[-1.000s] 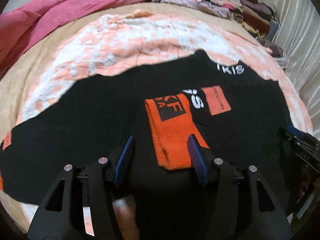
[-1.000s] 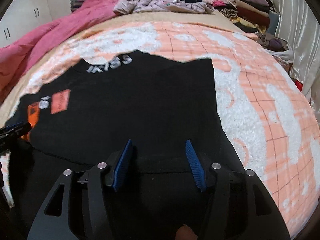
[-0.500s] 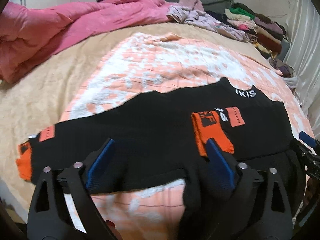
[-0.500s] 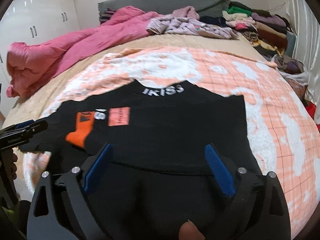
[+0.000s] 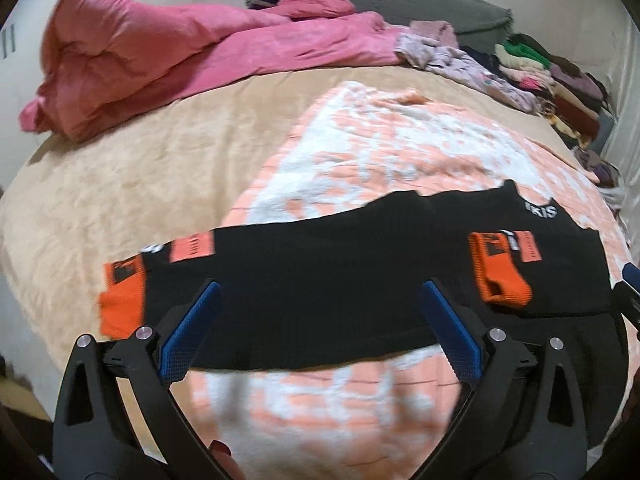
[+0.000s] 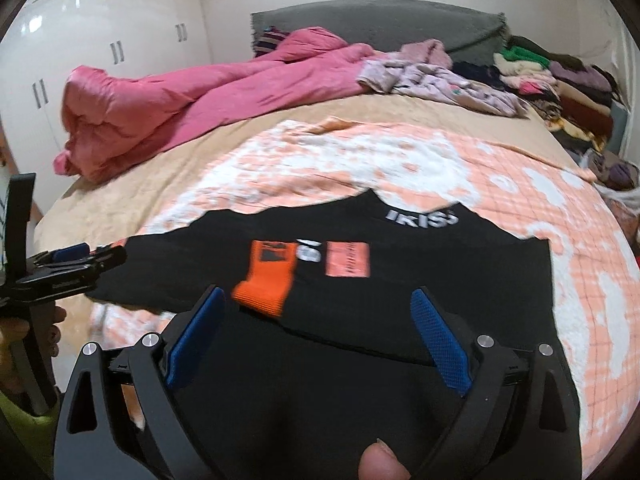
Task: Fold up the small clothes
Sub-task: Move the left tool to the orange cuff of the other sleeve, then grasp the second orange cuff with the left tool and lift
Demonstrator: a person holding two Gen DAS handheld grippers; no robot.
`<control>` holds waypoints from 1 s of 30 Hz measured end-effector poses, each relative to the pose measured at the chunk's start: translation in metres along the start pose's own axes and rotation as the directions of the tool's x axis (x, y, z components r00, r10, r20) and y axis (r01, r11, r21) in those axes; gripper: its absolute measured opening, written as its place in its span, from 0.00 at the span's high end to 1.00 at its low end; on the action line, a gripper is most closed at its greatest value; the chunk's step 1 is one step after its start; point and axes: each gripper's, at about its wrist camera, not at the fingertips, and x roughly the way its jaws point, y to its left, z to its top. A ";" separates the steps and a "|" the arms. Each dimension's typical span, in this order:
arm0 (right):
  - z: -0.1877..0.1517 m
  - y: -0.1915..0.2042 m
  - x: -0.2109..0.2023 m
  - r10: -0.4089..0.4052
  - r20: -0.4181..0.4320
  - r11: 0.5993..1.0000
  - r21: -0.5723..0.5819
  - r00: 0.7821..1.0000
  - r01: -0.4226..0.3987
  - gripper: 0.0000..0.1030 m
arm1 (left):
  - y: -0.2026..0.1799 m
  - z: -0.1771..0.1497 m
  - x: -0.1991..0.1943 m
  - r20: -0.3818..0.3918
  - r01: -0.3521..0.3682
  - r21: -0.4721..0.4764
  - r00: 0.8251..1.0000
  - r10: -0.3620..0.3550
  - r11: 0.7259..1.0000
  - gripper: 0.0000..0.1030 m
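A black long-sleeved top with orange cuffs lies on the orange-and-white blanket. One sleeve is folded over the body, its orange cuff near the white neck lettering. The other sleeve stretches left, ending in an orange cuff. My left gripper is open and empty above the outstretched sleeve. In the right wrist view the top shows with the folded cuff. My right gripper is open and empty above the hem. The left gripper shows at the left edge.
A pink duvet is bunched at the far left of the bed. Loose lilac clothes and a stack of folded clothes lie at the far right. White wardrobes stand behind. The beige sheet borders the blanket.
Both grippers opened wider and pulled back and up from the top. The left one swung left, bringing the outstretched sleeve and its cuff into view.
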 end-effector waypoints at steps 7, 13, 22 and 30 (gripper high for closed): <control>0.006 0.052 0.016 0.079 -0.016 0.992 -0.097 0.997 -0.080 0.09 | 0.056 -0.009 0.001 -0.015 -0.073 -0.105 0.997 0.071 0.992 0.10; 0.007 0.093 0.030 0.134 -0.040 0.976 -0.170 0.990 -0.139 0.09 | 0.096 -0.015 0.003 -0.038 -0.112 -0.188 0.994 0.107 0.976 0.10; 0.002 0.142 0.053 0.175 -0.102 0.948 -0.250 0.979 -0.195 0.05 | 0.137 -0.027 0.016 -0.081 -0.150 -0.272 0.988 0.133 0.950 0.10; -0.003 0.148 0.059 0.178 -0.114 0.952 -0.232 0.978 -0.200 0.05 | 0.155 -0.034 0.039 -0.094 -0.166 -0.351 0.985 0.142 0.921 0.14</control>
